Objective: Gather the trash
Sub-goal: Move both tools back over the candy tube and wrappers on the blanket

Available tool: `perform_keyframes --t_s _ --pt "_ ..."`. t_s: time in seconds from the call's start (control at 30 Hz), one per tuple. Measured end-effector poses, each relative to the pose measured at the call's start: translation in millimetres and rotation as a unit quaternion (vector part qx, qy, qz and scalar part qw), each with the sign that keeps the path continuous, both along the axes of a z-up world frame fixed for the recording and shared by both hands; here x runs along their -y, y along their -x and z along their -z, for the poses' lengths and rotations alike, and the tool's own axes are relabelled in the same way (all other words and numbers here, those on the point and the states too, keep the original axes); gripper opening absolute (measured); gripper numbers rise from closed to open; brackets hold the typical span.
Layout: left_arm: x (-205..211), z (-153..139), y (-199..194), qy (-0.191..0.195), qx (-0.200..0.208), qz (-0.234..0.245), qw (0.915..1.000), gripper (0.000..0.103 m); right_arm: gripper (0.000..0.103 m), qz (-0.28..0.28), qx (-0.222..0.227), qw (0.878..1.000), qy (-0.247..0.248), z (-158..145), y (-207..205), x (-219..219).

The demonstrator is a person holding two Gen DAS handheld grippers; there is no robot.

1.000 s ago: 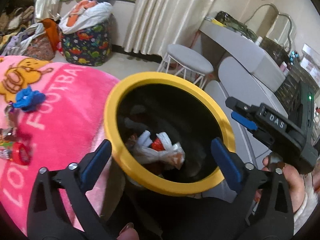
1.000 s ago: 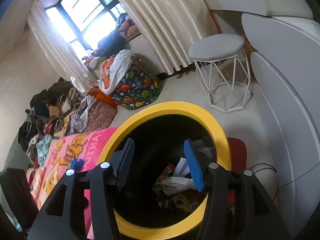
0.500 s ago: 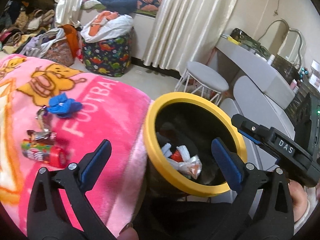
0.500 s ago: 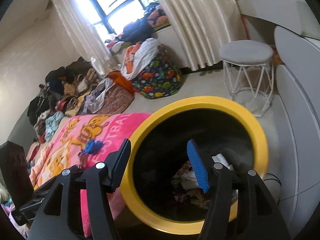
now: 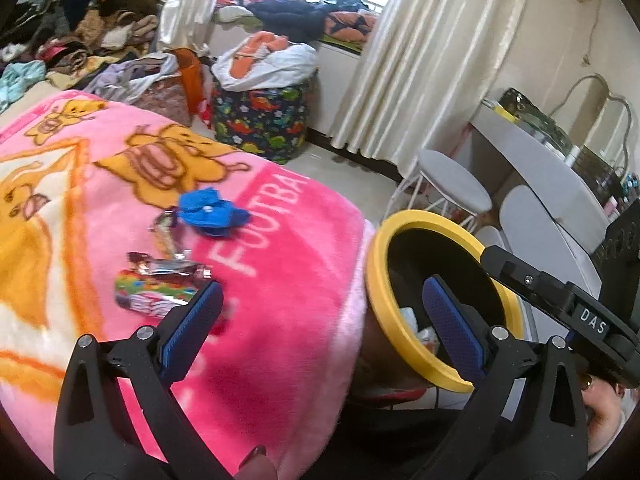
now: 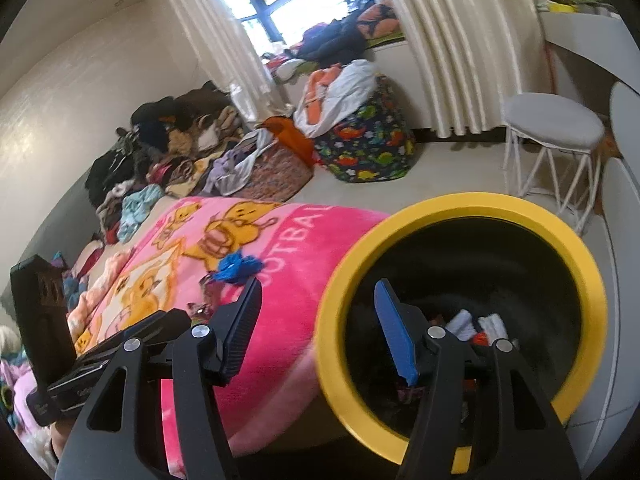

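A black bin with a yellow rim (image 5: 404, 220) stands beside a bed under a pink blanket (image 5: 280, 288); it holds white bags and wrappers (image 6: 476, 324). On the blanket lie a crumpled blue piece (image 5: 212, 214), a silvery wrapper (image 5: 168, 266) and a colourful candy packet (image 5: 152, 296). My left gripper (image 5: 320, 320) is open and empty over the blanket's edge, just right of the packet. My right gripper (image 6: 320, 328) is open and empty, straddling the bin's rim (image 6: 460, 208). The blue piece (image 6: 236, 268) also shows in the right wrist view.
A white stool (image 5: 452, 180) stands behind the bin, with a grey desk (image 5: 540, 160) to the right. A dinosaur-print basket (image 5: 260, 128) and heaps of clothes (image 6: 180, 152) lie on the floor by the curtains (image 5: 420, 60).
Both grippers have swung left from over the bin's mouth toward the bed. The trash on the blanket now sits close in front of my left gripper. Both stay open.
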State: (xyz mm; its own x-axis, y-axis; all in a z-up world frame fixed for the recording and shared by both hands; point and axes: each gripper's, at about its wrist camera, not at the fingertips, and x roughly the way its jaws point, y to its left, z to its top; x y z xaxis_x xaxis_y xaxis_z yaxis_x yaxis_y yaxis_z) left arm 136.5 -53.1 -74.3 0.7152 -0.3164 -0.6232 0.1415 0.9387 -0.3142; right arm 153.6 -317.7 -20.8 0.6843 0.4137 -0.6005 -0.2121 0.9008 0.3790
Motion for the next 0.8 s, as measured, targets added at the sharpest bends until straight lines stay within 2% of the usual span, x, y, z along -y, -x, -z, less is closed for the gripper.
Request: perform_keyframes --t_s 0.2,0.43,0.57,0.8 --pt "-32.5 4.5 4.4 0.005 -0.008 -0.037 0.9993 0.092 0.056 -0.040 0.002 0.999 0.006 -3.5 -11.4 -32.2" --pt "-75.9 19.8 8.6 0.030 -0.038 -0.085 0.9952 0.089 0.056 -0.088 0.000 0.996 0.012 -2.9 -23.2 -68.5" --pt "-96.1 30.7 10.4 0.050 -0.058 -0.104 0.9916 0.078 0.056 -0.115 -0.009 0.993 0.004 -1.6 -34.1 -87.3" --pt "-120.2 46.9 8.2 0.095 -0.087 -0.125 0.9837 0.058 0.036 -0.173 -0.030 0.985 0.006 4.6 -56.8 -125.4"
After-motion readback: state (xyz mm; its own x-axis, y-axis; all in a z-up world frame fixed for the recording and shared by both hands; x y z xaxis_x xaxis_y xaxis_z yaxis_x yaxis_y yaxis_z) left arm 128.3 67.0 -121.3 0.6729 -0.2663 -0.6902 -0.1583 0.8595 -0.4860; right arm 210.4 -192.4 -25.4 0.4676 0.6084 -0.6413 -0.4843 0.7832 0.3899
